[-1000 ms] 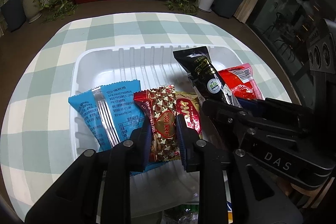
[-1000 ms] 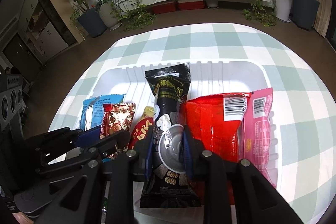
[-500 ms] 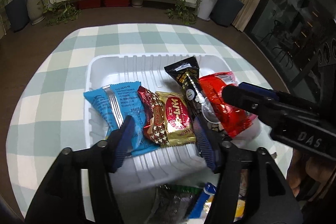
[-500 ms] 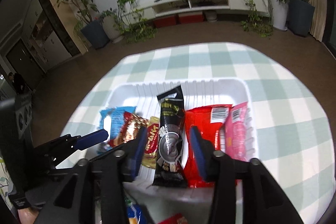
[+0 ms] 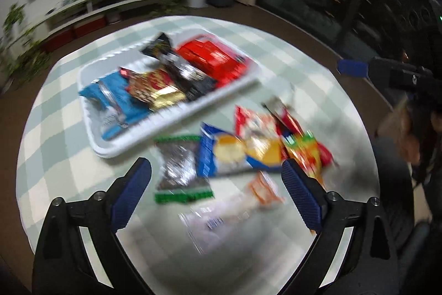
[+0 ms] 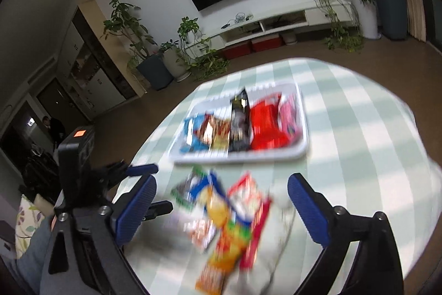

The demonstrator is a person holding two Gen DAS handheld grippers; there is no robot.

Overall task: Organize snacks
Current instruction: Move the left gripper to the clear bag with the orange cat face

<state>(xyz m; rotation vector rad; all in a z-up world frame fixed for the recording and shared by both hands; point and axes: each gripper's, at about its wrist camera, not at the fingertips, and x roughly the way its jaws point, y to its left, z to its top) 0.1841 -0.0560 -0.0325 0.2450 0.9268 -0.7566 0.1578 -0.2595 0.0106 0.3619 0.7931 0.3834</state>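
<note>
Tray (image 5: 176,126), white ribbed plastic, mid-frame on the checked cloth (image 5: 55,129), holds glossy packets in a row; loose snack packets (image 5: 234,154) lie blurred just below it. Pink packet (image 6: 290,115) shows only in the right view. Left gripper (image 5: 216,184) and right gripper (image 6: 222,201) — jaws opening wide, nothing gripped.

1. The left gripper (image 5: 215,176) has a black angular frame with triangular cut-outs.
2. Its fingers (image 5: 129,195) carry blue pads with a fine ribbed texture.
3. Silver round screws sit at its finger joints.
4. The right gripper (image 6: 221,201) is the same build: black frame, blue textured pads, silver screws.
5. A blue-grey sleeve (image 6: 30,253) shows at the right wrist view's lower left.
</note>
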